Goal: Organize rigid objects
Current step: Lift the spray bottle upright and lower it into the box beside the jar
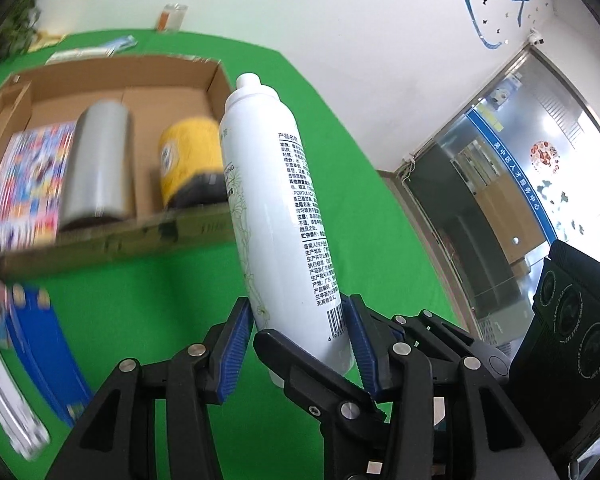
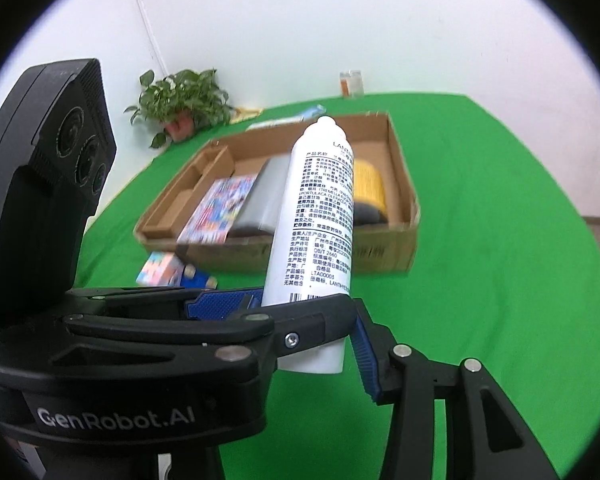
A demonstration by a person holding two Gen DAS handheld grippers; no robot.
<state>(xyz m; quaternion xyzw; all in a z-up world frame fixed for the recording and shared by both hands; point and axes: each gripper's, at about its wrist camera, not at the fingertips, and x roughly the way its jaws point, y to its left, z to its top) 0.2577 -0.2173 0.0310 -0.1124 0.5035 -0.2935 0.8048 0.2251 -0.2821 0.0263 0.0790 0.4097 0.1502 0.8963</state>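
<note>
Left hand-held gripper [image 1: 300,332] – white bottle [image 1: 276,200] clamped between pads, right hand-held gripper [image 2: 308,320] too.

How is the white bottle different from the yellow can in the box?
The white bottle is tall, slim and held up in the air by both grippers; the yellow can is shorter and lies on its side in the cardboard box. The bottle is white with black print and a narrow neck; the can is yellow with a dark end. Both are round.
</note>
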